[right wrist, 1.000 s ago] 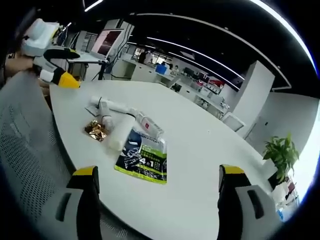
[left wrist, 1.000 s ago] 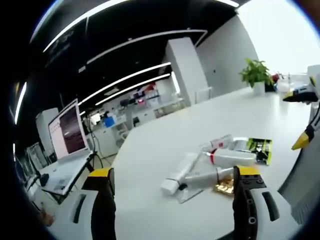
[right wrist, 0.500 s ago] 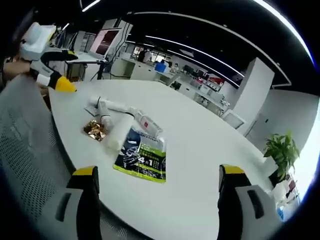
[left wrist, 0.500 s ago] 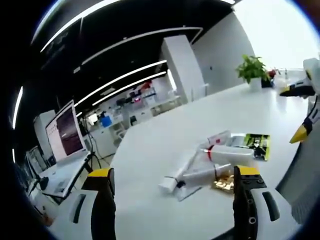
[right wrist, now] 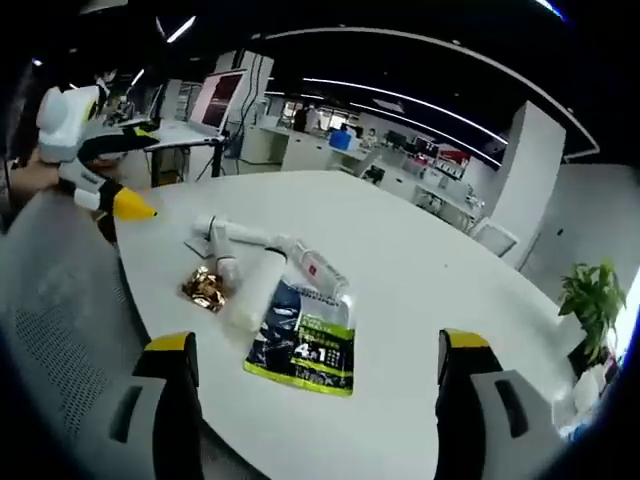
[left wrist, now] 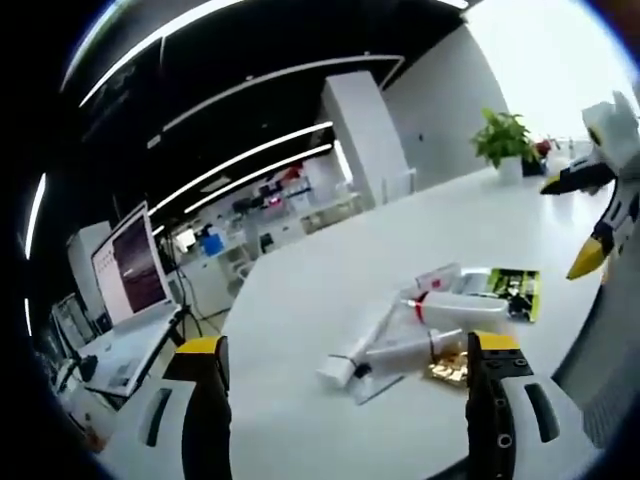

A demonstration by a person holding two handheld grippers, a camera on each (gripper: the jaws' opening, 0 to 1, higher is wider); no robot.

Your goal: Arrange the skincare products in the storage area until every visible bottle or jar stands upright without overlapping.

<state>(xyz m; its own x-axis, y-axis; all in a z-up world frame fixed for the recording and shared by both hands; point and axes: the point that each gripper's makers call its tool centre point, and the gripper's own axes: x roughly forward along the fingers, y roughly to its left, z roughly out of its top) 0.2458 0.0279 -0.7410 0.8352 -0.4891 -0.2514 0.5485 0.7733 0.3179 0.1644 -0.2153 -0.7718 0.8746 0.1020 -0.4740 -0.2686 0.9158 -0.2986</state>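
Note:
Several white skincare tubes lie flat in a loose pile on the white table (left wrist: 330, 270), among them a long tube (left wrist: 405, 350) and a red-banded tube (left wrist: 462, 308). In the right gripper view the pile holds a fat tube (right wrist: 250, 290), a thin tube (right wrist: 235, 235) and a small box (right wrist: 315, 268). A green sachet (right wrist: 305, 342) and a gold foil piece (right wrist: 207, 288) lie against them. My left gripper (left wrist: 348, 343) is open, above the table's near edge and short of the pile. My right gripper (right wrist: 315, 341) is open and holds nothing. Each gripper also appears in the other view: right gripper (left wrist: 572, 222), left gripper (right wrist: 140, 168).
A grey mesh chair (right wrist: 60, 340) stands against the table's edge beside the pile. A potted plant (left wrist: 505, 140) sits at the table's far end. A monitor on a desk (left wrist: 130, 265) stands beyond the table. Bare tabletop stretches behind the pile.
The right gripper has come further into the left gripper view. The right gripper view has shifted, so the pile sits lower and closer. The products have not moved.

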